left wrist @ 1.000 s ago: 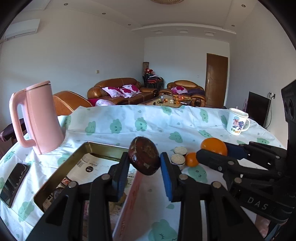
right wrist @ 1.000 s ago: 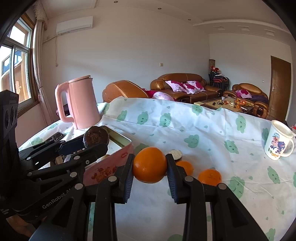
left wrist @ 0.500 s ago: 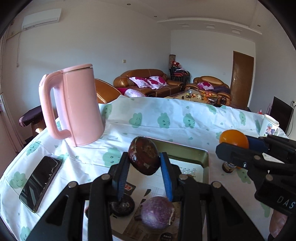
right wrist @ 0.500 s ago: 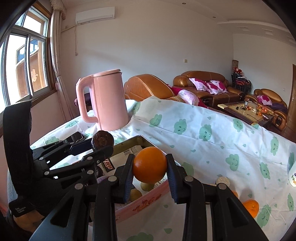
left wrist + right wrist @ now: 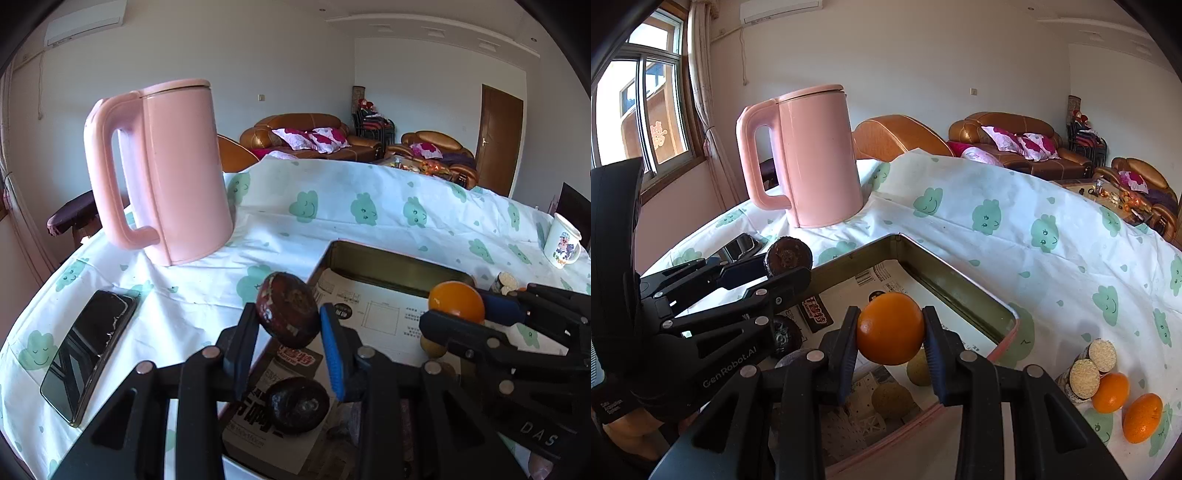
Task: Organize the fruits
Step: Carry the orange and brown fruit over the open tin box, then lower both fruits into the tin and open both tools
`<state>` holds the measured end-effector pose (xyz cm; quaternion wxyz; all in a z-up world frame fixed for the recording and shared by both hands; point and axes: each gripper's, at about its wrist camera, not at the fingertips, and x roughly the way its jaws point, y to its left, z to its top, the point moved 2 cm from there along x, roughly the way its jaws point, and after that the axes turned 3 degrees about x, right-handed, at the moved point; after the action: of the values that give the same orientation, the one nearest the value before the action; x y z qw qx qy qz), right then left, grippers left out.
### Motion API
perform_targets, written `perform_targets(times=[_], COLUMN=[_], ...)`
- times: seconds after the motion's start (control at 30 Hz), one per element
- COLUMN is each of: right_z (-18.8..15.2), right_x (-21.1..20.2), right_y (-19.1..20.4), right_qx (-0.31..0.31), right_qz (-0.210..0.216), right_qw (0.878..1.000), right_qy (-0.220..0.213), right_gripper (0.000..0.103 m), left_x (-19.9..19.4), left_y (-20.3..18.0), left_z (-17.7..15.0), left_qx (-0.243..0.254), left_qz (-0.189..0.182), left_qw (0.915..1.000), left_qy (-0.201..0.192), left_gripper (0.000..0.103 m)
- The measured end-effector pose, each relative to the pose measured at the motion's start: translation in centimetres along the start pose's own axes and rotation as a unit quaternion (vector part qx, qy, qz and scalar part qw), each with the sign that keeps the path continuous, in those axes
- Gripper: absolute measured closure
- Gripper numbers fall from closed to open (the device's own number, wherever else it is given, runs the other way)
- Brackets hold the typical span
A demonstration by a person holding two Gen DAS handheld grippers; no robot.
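Note:
My left gripper (image 5: 288, 317) is shut on a dark brown passion fruit (image 5: 288, 310), held above the left edge of a metal tray (image 5: 391, 258) lined with printed paper. My right gripper (image 5: 891, 328) is shut on an orange (image 5: 891, 328), held over the same tray (image 5: 945, 284). Another dark passion fruit (image 5: 297, 404) lies in the tray below the left gripper. Two pale round fruits (image 5: 892, 400) lie in the tray under the right gripper. Two oranges (image 5: 1110, 392) lie on the cloth to the right of the tray.
A tall pink kettle (image 5: 166, 170) stands behind the tray at the left. A black phone (image 5: 88, 350) lies on the cloth at the far left. Two cork-topped small jars (image 5: 1087, 369) stand beside the loose oranges. A white mug (image 5: 563, 245) stands at far right.
Both grippers have swung left and come lower over the tray, each still holding its fruit. The kettle and the tray look nearer and larger.

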<state>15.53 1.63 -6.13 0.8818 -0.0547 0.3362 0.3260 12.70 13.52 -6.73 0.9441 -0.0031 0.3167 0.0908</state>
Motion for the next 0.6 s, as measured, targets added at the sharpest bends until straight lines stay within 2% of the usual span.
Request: perform_targets(times=[0.27,0.47,0.53,0.6], right_z=[-0.6,-1.2,-1.3,-1.3], right_x=[1.0,1.5,1.3,0.7], right_y=[0.4,0.7,0.7,0.5], right_qx=[-0.005,0.000,-0.003,-0.001], right_qz=[0.002,0.023,0.017,0.007], right_qw=[1.000,0.999,1.000,1.000], right_qy=[0.014,0.030,0.026,0.023], right_gripper=[0.068,0.066,0.063,0.056], left_x=[0.3,0.3,0.2,0.0], left_y=[-0.3,-0.3,-0.1,0.2], left_z=[-0.1,-0.3,-0.5,-0.6], left_qx=[0.013,0.015,0.009,0.001], left_qz=[0.005,0.006,0.001,0.002], left_qw=[0.9999,0.9998,0.9998,0.9999], left_qy=[0.005,0.011,0.015,0.016], left_gripper=[0.068,0.067,0.064,0.052])
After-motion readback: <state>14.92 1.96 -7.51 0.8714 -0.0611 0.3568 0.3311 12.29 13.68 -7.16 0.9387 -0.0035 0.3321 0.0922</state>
